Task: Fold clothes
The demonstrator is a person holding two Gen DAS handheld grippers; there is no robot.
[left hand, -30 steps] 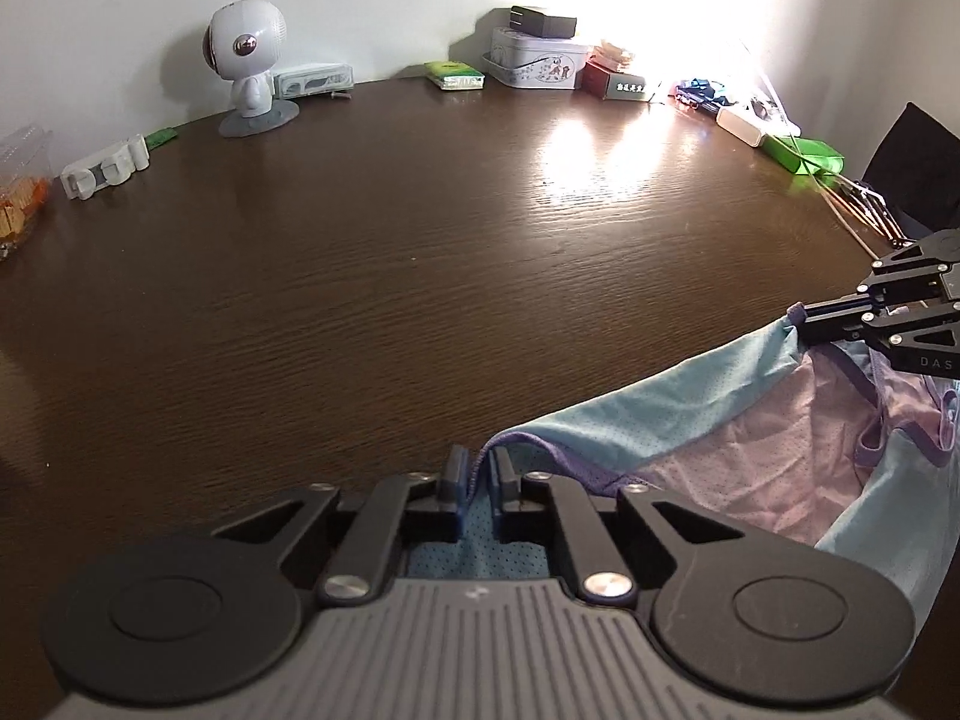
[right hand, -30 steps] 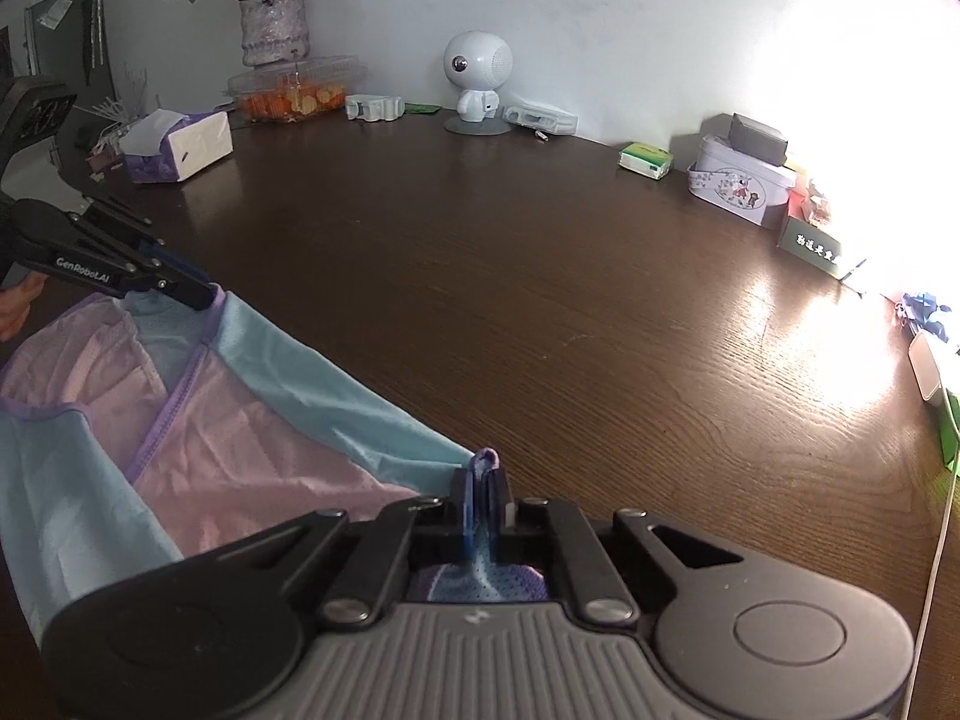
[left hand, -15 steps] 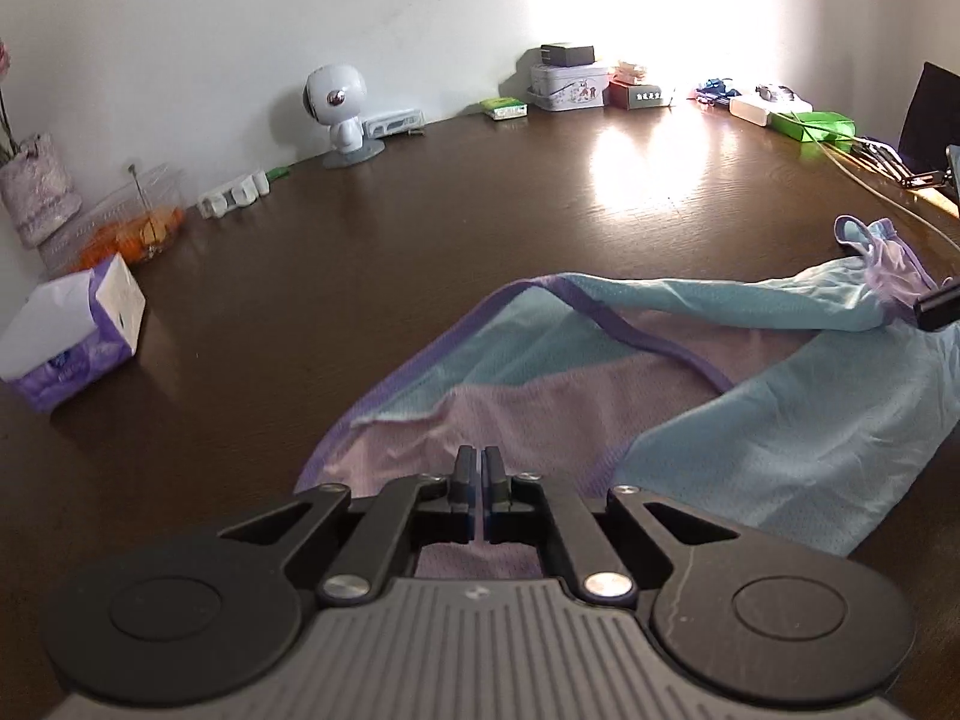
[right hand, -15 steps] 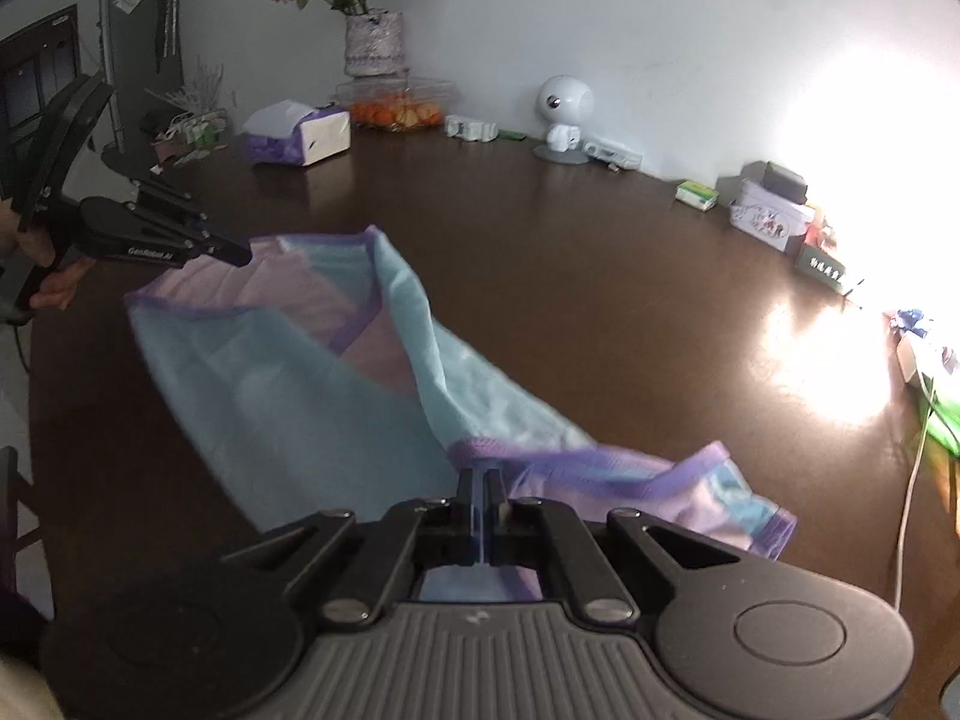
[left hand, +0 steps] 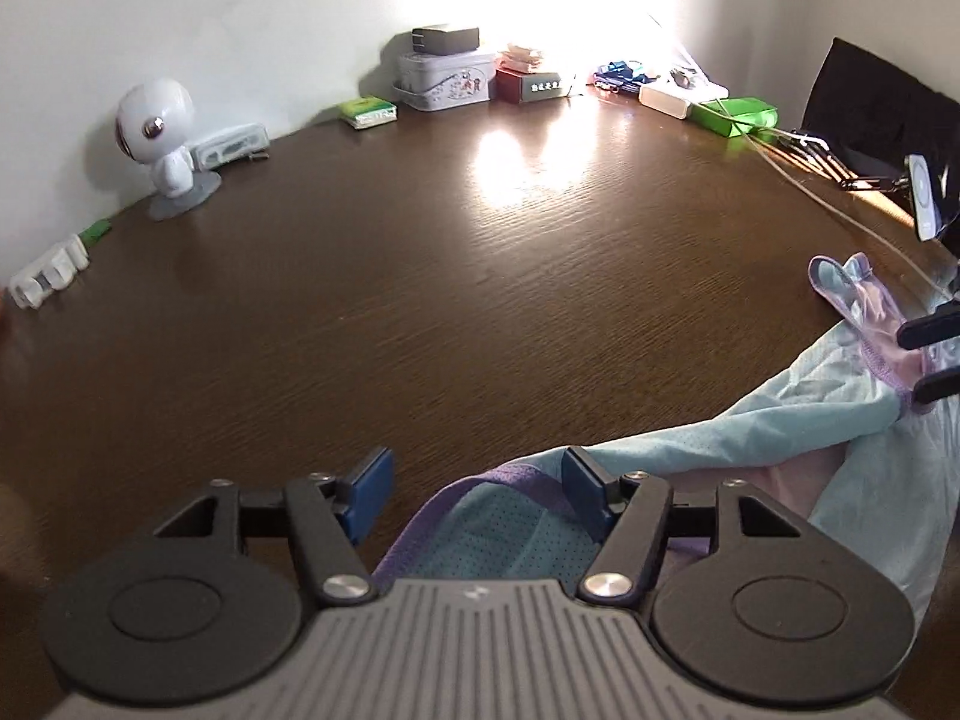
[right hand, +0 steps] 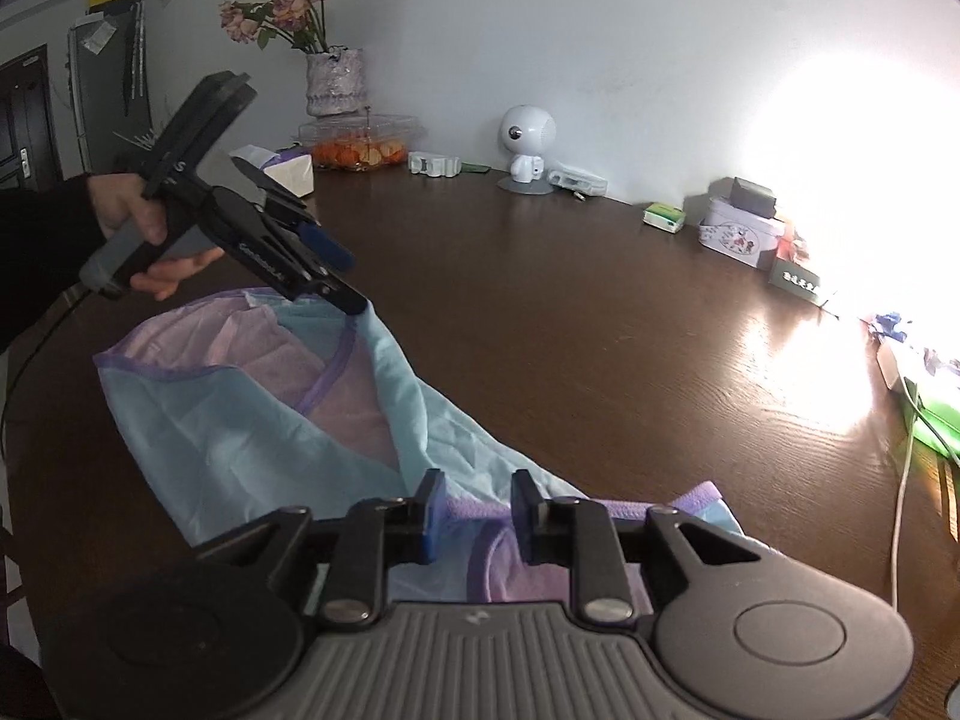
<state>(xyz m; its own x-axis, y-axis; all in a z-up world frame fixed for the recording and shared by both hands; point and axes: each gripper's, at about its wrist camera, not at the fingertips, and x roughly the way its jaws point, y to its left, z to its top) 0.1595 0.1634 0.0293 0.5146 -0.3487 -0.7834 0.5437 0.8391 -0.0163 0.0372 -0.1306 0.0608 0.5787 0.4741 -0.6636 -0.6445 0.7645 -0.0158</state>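
Right wrist view, our fingers: we have the right gripper (right hand: 471, 507) spread apart, gripping nothing; its blue pads straddle the purple hem (right hand: 690, 501) of the garment (right hand: 240, 438) without pinching it.
Left wrist view, our fingers: the left gripper (left hand: 477, 489) is likewise released, one pad over bare wood, the other just at the purple trim (left hand: 480, 483).
Where the cloth lies: the teal and lilac garment rests on the table (left hand: 480, 300), spread between our two grippers, with a pink inner layer showing and one teal layer turned over it.
Nearest risk: if we close again where we stand, we judge that we may catch only the top layer of mesh, so the layers slide apart and the fold goes crooked.
Second risk: the fabric looks thin and slippery; dragging it on the glossy wood could bunch the wrinkled end beside the right gripper.
Further out: a white cable (right hand: 900, 516) runs along the table edge just beside the hem; a wide sweep on our right side could snag it.
Far edge: the robot figurine (left hand: 159, 144), tin box (left hand: 447, 81) and fruit bowl (right hand: 360, 147) stand well apart from the cloth, so we judge them safe unless we fling the garment far forward.
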